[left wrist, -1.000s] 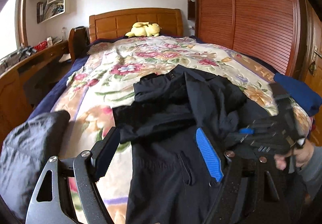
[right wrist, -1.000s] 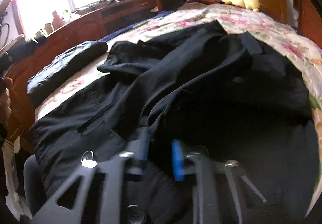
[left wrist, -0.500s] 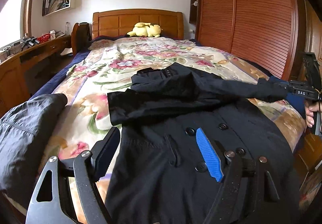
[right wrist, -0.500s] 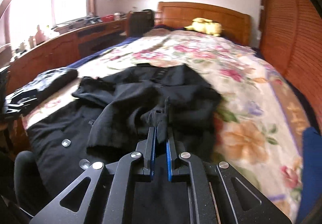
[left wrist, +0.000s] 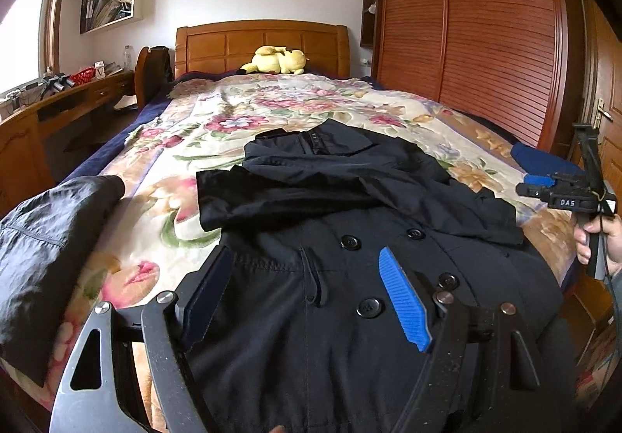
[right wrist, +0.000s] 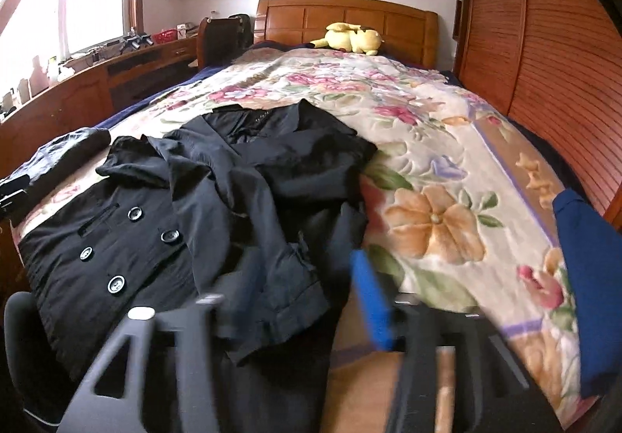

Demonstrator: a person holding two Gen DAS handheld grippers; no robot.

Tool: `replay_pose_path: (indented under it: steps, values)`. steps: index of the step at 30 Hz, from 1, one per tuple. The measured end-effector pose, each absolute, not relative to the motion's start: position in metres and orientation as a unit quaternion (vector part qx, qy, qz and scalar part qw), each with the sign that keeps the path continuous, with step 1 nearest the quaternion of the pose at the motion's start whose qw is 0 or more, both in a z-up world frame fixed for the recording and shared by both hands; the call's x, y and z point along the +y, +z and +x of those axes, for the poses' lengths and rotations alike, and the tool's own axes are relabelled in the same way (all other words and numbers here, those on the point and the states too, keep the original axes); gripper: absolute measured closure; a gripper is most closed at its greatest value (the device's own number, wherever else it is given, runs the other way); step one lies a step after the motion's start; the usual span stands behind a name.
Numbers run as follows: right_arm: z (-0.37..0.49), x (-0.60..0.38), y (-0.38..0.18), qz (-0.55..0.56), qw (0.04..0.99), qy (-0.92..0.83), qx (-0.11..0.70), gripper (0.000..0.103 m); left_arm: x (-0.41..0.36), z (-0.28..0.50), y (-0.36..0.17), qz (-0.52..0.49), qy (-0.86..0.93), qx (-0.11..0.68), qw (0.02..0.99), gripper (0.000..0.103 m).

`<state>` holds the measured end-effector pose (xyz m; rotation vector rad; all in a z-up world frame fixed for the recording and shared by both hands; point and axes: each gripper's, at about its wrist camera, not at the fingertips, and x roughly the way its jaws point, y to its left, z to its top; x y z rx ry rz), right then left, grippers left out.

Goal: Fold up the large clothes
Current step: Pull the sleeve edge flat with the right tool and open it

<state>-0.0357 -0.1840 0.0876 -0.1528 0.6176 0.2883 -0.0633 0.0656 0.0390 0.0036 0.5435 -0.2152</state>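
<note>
Black double-breasted coat (left wrist: pixel 350 238) lies spread on floral bedspread (left wrist: pixel 186 145) at bed foot, sleeves folded across chest. Left claw (left wrist: pixel 307 297) released, hovering over coat front. Right claw (right wrist: pixel 295 300) opening, nothing between pads, sleeve cuff (right wrist: pixel 280 300) just below. Wall shelf (left wrist: pixel 112 1) holds books.

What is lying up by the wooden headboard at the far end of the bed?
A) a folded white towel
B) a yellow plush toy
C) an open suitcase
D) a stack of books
B: a yellow plush toy lies at the foot of the wooden headboard, beyond the floral blanket and the black coat.
</note>
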Motion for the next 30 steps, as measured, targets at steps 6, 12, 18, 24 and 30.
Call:
replay_pose_path:
  steps: [6, 12, 18, 24, 30]
  values:
    - [-0.009, -0.185, 0.062, -0.055, 0.930, 0.142, 0.335, 0.040, 0.069, -0.063, 0.028, 0.005, -0.097, 0.274, 0.957, 0.020]
    - [0.014, -0.177, 0.040, -0.053, 0.913, 0.164, 0.370, 0.061, 0.077, -0.062, 0.015, 0.005, -0.082, 0.285, 0.955, 0.020]
    - [0.003, -0.185, 0.059, -0.073, 0.934, 0.125, 0.325, 0.092, 0.090, -0.060, 0.008, 0.004, -0.061, 0.295, 0.954, 0.020]
    - [0.008, -0.198, 0.062, -0.051, 0.937, 0.112, 0.328, 0.088, 0.103, -0.063, 0.002, 0.003, -0.045, 0.299, 0.953, 0.020]
    - [-0.011, -0.195, 0.062, -0.063, 0.939, 0.117, 0.318, 0.036, 0.108, -0.065, 0.000, 0.007, -0.031, 0.302, 0.953, 0.020]
